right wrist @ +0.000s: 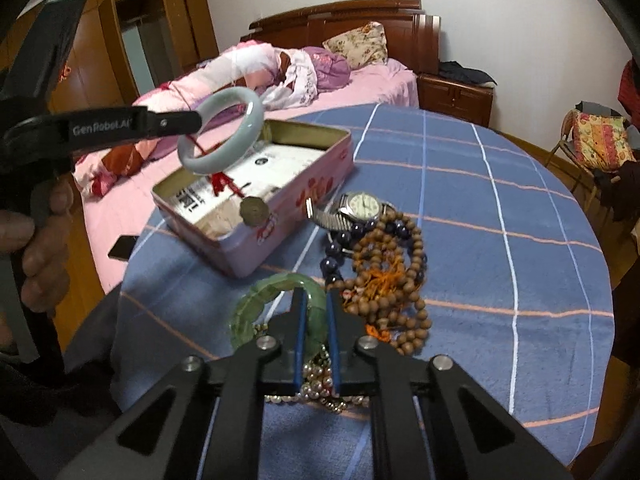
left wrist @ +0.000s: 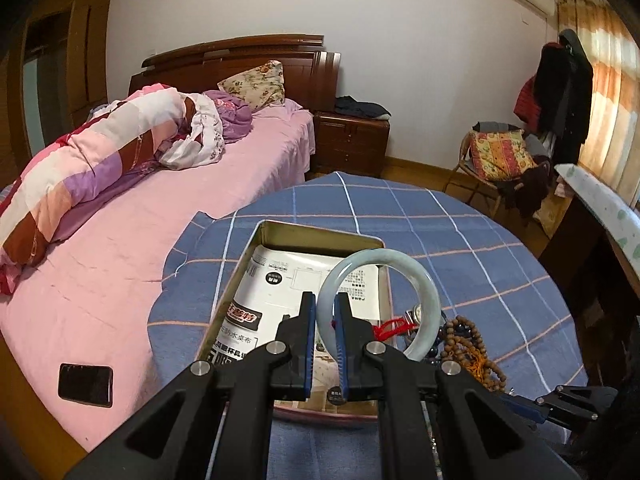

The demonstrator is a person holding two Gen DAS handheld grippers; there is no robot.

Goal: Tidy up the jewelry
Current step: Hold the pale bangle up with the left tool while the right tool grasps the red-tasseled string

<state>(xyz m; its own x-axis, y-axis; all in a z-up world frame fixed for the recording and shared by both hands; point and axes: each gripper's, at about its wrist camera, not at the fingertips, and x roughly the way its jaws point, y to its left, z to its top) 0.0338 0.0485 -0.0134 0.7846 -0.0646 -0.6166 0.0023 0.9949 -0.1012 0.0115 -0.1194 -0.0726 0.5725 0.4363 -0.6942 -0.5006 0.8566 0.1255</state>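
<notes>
Left wrist view: the left gripper (left wrist: 325, 300) has its jaws narrow, clamped on the rim of a pale grey-green jade bangle (left wrist: 382, 304) held up over the open rectangular pink metal tin (left wrist: 236, 276), near the tin's right wall. The tin sits toward the near left edge of the round table with a blue checked cloth (left wrist: 460, 232). A brown wooden bead string (left wrist: 474, 346) lies just right of the tin, and the right gripper (left wrist: 532, 410) shows at the table's near right edge.

Right wrist view: the right gripper (right wrist: 316, 300) has its jaws drawn in narrow on the rim of a translucent green jade bangle (right wrist: 256, 304), which lies at the table's near edge beside a silver bead strand (right wrist: 318, 380). A silver wristwatch (right wrist: 360, 205) rests just beside the tin's right wall, touching the wooden beads — and dark blue beads (right wrist: 334, 256) lie between them. A red cord with a coin-like charm (right wrist: 253, 209) dangles from the pale bangle above the tin.
</notes>
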